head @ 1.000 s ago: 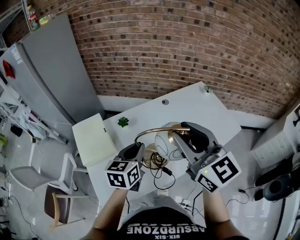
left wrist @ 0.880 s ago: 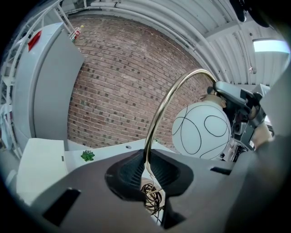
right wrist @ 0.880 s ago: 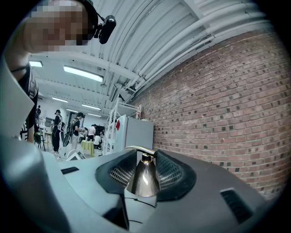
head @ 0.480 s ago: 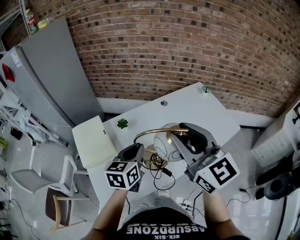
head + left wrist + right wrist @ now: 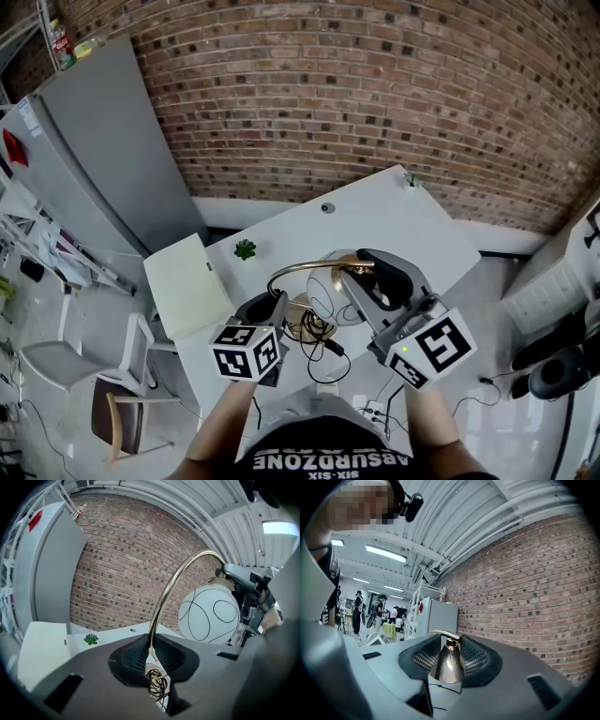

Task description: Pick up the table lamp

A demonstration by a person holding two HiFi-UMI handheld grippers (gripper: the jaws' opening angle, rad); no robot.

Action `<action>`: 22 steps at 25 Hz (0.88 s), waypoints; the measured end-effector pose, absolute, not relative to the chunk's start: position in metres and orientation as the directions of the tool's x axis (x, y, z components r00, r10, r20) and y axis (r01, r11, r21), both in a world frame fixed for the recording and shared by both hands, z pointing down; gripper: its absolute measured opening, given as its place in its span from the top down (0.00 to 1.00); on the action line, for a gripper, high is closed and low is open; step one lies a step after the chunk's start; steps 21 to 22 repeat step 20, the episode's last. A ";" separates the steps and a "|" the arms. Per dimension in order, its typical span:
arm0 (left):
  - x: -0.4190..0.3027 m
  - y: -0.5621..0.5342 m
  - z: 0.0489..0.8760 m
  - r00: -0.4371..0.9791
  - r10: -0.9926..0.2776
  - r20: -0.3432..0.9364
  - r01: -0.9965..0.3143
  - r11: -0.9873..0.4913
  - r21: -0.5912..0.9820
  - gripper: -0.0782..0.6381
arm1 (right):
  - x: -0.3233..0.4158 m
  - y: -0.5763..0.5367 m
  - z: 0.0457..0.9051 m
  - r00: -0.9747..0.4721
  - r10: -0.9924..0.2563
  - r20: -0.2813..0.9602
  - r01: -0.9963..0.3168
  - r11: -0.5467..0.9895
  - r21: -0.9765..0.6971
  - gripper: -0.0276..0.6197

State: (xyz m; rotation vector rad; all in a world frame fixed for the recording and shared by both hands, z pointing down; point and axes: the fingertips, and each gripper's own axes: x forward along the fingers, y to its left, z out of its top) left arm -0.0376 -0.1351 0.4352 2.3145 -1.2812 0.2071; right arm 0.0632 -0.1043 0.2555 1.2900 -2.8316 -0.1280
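Compared with one second earlier, nothing is showing any change: the left tool [image 5: 270, 306] and the right tool [image 5: 367, 278] are keeping their places, and the table lamp [image 5: 323, 281] is sitting as before. The left tool [image 5: 151, 651] is nearly closed and is pinching the thin arched brass stem [image 5: 173, 583]. The right tool [image 5: 449, 656] is standing part open and is clamping the brass cone cap [image 5: 449, 663]. A white globe shade [image 5: 208, 613] with thin black looping lines is hanging from the arch. A coiled cord [image 5: 157, 686] is dangling below. The lamp is sitting over the near part of the white bench [image 5: 394, 216]. Whether the base is touching the bench cannot be told.
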 end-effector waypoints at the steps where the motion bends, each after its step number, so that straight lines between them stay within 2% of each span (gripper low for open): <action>1: -0.038 -0.135 0.435 0.550 -0.756 0.355 -0.829 -0.445 0.338 0.84 | 0.063 -0.105 0.256 -0.656 -0.754 -0.009 -0.752 0.653 0.086 0.76; 22: -0.042 -0.144 0.436 0.563 -0.746 0.355 -0.821 -0.456 0.343 0.84 | 0.058 -0.112 0.257 -0.642 -0.766 0.001 -0.763 0.640 0.086 0.76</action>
